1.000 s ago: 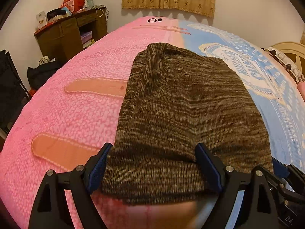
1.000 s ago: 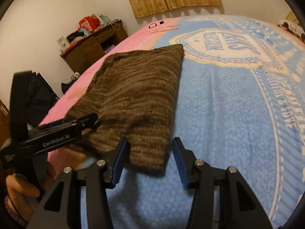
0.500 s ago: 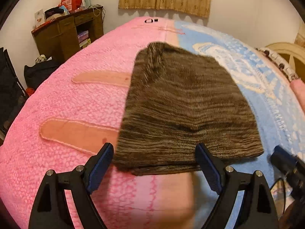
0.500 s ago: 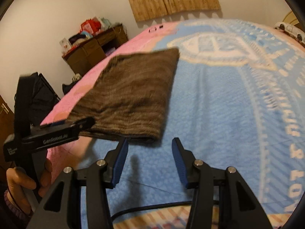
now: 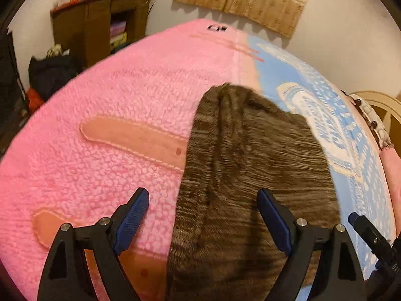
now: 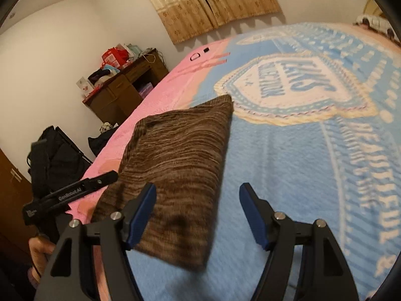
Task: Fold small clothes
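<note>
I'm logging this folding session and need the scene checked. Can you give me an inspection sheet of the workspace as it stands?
Surface: bed blanket, pink one side, blue with a white crest the other.
Job's things: brown knit garment, folded, lying flat across the pink-blue seam.
Clutter: nothing seen on the bed beside it.
Grippers: left gripper open over the garment's near edge; right gripper open, jaws just widened, pads not pressing cloth.
Cables: nothing seen.
Surroundings: wooden desk piled with items, curtains, dark bag on the floor.
</note>
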